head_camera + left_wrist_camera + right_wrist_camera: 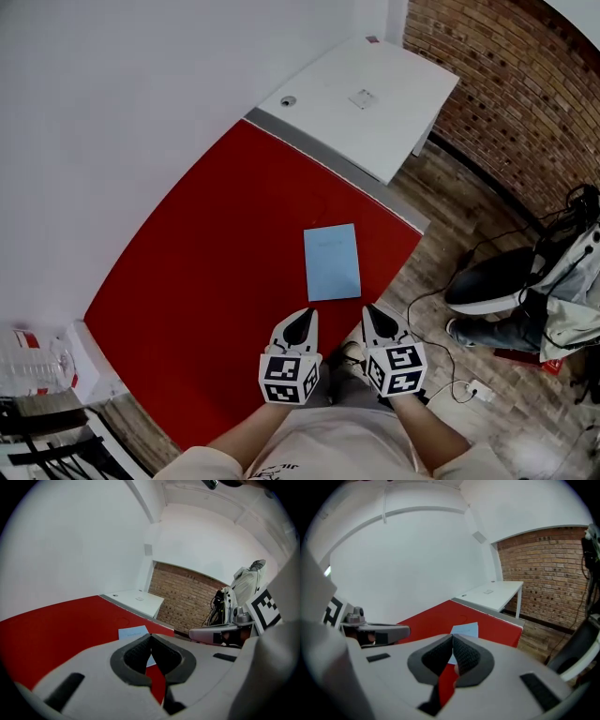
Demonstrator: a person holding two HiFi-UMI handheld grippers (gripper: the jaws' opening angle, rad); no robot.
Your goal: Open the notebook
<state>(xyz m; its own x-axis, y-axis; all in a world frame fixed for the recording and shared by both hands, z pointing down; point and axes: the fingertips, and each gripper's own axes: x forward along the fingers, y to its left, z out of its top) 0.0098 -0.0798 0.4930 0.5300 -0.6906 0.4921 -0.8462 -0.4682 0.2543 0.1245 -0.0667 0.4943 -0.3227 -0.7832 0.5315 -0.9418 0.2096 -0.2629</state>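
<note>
A thin light-blue notebook [332, 262] lies closed and flat on the red table [216, 272], near its right edge. Both grippers hover side by side just short of the notebook's near end. My left gripper [302, 317] is shut, tips touching, with nothing between them. My right gripper [372, 313] is shut too and holds nothing. In the left gripper view the notebook [133, 632] shows just beyond the closed left gripper [150, 636]. In the right gripper view the notebook [466, 629] lies past the tips of the right gripper [453, 637].
A white desk [361, 103] adjoins the red table's far end. A brick wall [506, 84] rises at right. On the wooden floor at right lie cables and a dark seat [492, 279]. Shelves with a clear container [33, 366] stand at lower left.
</note>
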